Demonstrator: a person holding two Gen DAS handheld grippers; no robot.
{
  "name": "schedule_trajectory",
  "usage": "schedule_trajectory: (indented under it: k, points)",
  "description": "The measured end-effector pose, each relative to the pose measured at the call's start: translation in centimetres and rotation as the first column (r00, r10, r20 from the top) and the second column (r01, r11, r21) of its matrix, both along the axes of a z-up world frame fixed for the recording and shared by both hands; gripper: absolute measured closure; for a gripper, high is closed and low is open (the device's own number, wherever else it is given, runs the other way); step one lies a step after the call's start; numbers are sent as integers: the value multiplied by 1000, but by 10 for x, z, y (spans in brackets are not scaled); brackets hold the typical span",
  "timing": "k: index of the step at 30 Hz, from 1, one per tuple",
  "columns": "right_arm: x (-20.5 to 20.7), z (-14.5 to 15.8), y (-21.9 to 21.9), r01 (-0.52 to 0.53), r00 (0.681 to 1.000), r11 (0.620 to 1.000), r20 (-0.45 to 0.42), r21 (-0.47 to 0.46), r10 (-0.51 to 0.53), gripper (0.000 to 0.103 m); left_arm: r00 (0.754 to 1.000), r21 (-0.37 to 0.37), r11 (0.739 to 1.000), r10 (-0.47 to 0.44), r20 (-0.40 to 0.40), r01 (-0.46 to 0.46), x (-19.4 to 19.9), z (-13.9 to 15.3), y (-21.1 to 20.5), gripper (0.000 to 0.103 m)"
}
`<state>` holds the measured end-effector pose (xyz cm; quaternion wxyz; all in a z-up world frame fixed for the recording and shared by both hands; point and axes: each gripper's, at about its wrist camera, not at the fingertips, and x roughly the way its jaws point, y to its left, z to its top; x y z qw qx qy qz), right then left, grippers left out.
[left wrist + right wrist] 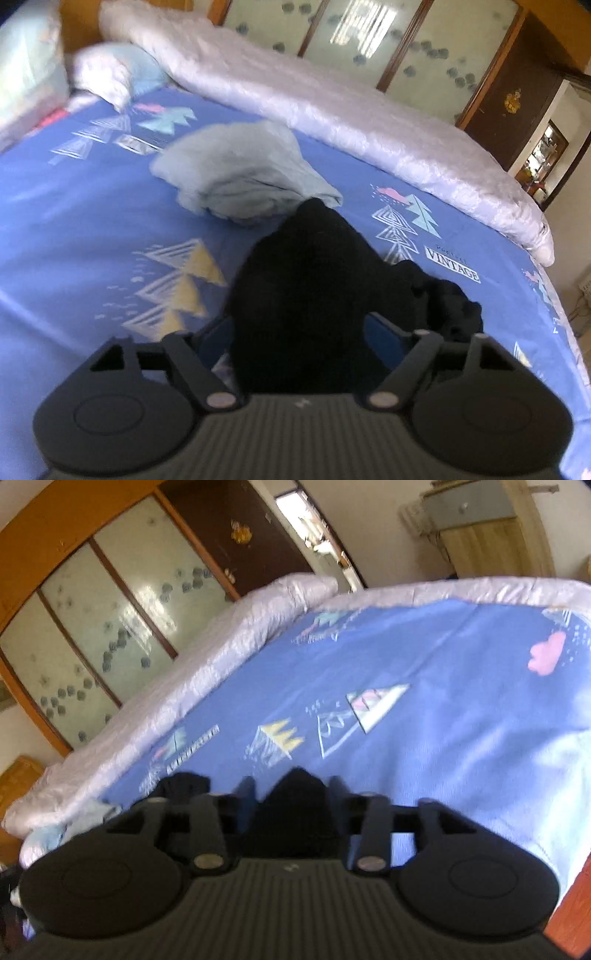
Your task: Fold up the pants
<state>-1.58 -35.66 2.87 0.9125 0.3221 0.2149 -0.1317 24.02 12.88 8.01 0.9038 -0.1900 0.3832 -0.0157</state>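
The black pants [306,280] hang bunched between the fingers of my left gripper [299,332], which is shut on them above the blue patterned bed sheet [74,221]. My right gripper [291,805] is shut on another part of the black pants [291,794]; a further black fold [184,782] shows to its left. The fingertips of both grippers are hidden by the cloth. Both views are blurred.
A crumpled light blue garment [240,173] lies on the sheet beyond the pants. A rolled white quilt [332,99] runs along the far side of the bed. Pillows [110,70] sit at the head. Wardrobe doors [92,627] stand behind the bed.
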Motion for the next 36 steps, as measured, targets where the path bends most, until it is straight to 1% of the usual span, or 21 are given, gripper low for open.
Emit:
schedule_trajectory:
  k: [3,5,6,7,8,10,12,13,14,17,19,21,23,26,27,28,30,31,32,33,36]
  points:
    - [6,-11,5,-37,998,999,-44,34,39,51,999,69,998,-1,-49,4,34,-14,-20,30]
    - [11,-22,4,-39,996,998,-73,57,43,43,997,81,997,-4,-77,10,51,-24,-31,44]
    - [5,-26,4,-41,995,997,-84,68,47,41,995,90,996,-14,-97,23,59,-30,-36,62]
    - [5,-31,4,-43,994,996,-96,78,50,39,993,100,994,-24,-115,35,65,-34,-40,92]
    - [6,-37,2,-40,992,996,-114,84,50,39,991,103,994,-31,-133,45,69,-37,-43,96]
    - [14,-47,-1,-27,986,995,-162,101,43,41,993,85,996,-18,-117,28,65,-33,-44,97]
    - [18,-52,-4,-41,984,990,-165,136,63,61,998,59,997,-47,-53,50,46,-15,-39,97]
    - [24,-52,-3,-58,982,989,-170,139,81,77,998,32,997,-64,-20,65,34,-3,-34,97]
    - [28,-50,-1,-58,979,991,-186,120,79,83,997,-4,997,-76,6,76,21,9,-29,97]
    - [27,-36,3,-66,984,994,-157,91,79,87,992,-131,987,-83,95,95,-45,47,6,97]
    - [18,-25,5,-69,991,995,-112,75,77,88,988,-168,982,-66,139,90,-90,62,28,97]
    - [8,-16,5,-80,993,994,-82,76,86,88,988,-190,980,-35,149,63,-137,68,51,96]
    - [0,-11,4,-90,993,993,-66,75,95,88,993,-193,981,5,118,18,-185,63,68,96]
    - [-15,-7,7,-90,994,994,-55,61,93,88,998,-204,978,57,18,-52,-236,36,84,96]
    - [-18,-7,8,-87,994,995,-57,52,90,88,997,-208,975,69,-18,-71,-247,25,87,95]
    - [-21,-8,9,-86,994,995,-63,48,89,87,995,-208,974,75,-70,-88,-255,10,88,89]
    - [-19,-14,9,-82,990,996,-109,47,86,82,971,-156,978,107,-212,-142,-262,-18,87,85]
    - [-10,-17,8,-77,985,996,-150,51,84,73,953,-127,980,111,-281,-152,-263,-30,85,84]
    - [-8,-20,6,-67,979,996,-190,50,75,68,942,-117,982,106,-317,-150,-264,-36,84,81]
    - [-10,-20,4,-50,978,998,-200,44,58,68,941,-125,980,107,-320,-154,-266,-35,87,77]
    - [-22,-3,-5,-4,989,1000,-147,-11,3,67,962,-140,968,175,-212,-207,-268,-6,107,62]
